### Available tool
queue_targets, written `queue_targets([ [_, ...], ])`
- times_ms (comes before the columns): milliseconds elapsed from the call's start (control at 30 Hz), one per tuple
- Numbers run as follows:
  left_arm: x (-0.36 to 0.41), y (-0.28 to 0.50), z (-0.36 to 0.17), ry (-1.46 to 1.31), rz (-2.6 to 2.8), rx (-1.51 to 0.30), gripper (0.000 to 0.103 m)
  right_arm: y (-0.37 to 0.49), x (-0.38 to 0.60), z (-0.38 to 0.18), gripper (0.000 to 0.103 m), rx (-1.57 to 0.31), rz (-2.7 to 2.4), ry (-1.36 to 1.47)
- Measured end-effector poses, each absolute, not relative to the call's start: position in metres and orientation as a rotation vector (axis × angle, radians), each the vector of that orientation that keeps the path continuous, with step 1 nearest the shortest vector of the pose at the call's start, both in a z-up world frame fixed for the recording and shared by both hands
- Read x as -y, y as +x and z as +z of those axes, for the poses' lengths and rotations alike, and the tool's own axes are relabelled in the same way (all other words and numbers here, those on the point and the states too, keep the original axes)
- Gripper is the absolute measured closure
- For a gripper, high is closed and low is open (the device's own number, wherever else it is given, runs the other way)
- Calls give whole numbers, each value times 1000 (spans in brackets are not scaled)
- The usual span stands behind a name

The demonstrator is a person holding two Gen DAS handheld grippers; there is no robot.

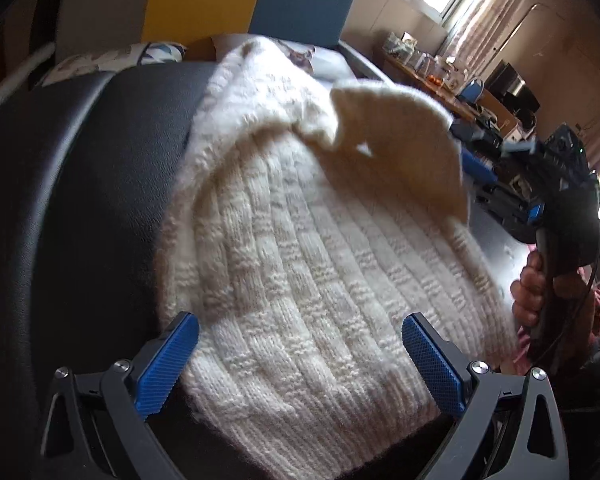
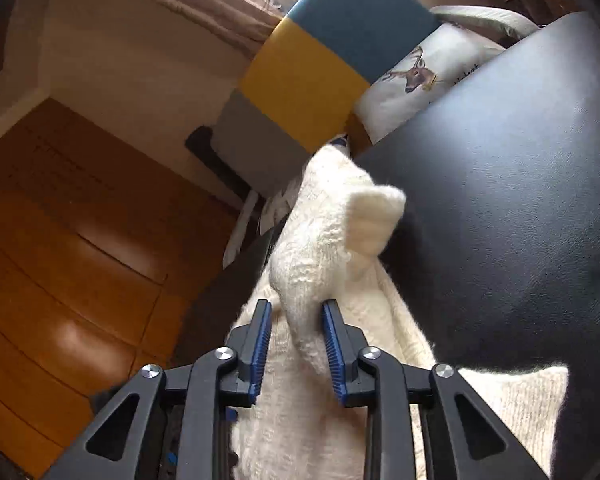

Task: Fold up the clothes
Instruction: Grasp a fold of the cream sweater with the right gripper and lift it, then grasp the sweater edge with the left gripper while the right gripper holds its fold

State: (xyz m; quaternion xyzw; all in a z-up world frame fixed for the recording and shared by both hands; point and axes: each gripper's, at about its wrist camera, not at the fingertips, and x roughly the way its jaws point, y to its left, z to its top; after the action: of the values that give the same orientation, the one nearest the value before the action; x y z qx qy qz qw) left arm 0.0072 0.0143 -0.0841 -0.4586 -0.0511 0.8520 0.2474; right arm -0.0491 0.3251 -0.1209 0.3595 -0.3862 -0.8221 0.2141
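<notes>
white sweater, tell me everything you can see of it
The sweater is a cream, chunky knit with ribbed columns and a ribbed hem, fuzzy at the edges. It lies spread on a black padded surface. One sleeve or corner is lifted and folding over the body, pinched between the right gripper's blue pads. The left gripper hangs open over the hem.

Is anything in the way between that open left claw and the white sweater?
Nothing visible. The left gripper hangs open right over the white knit sweater lying on the black surface. The right gripper already pinches a lifted fold.
</notes>
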Motion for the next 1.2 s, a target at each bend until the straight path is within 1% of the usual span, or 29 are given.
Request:
queue_targets([
  [200,-15,4,-54,-1201,2277,197,0,-44,-294,-133,70,986,-2233,1042],
  [333,-41,-13,-36,-1209,2151,261,0,-22,-270,-122,67,758,-2360,997],
  [400,-61,-22,-29,-1219,2109,254,0,-13,-257,-121,60,637,-2399,990],
  [500,-90,-36,-29,-1251,2060,234,1,-6,-245,-126,60,512,-2440,990],
  [667,-127,-59,-47,-1334,1991,244,1,3,-255,-133,60,560,-2456,950],
  [800,-151,-75,-50,-1380,1946,286,2,14,-264,-129,60,620,-2447,958],
  [933,-180,-83,-49,-1395,1938,241,3,33,-277,-128,60,690,-2425,962],
  [1000,-200,-82,-50,-1394,1958,136,3,37,-285,-130,60,700,-2434,969],
  [1133,-242,-82,-69,-1433,1972,-135,5,38,-298,-140,60,804,-2400,980],
  [1167,-250,-80,-75,-1444,1967,-205,6,39,-300,-142,60,826,-2391,977],
  [1200,-257,-77,-82,-1448,1976,-277,11,41,-302,-143,60,833,-2385,974],
])
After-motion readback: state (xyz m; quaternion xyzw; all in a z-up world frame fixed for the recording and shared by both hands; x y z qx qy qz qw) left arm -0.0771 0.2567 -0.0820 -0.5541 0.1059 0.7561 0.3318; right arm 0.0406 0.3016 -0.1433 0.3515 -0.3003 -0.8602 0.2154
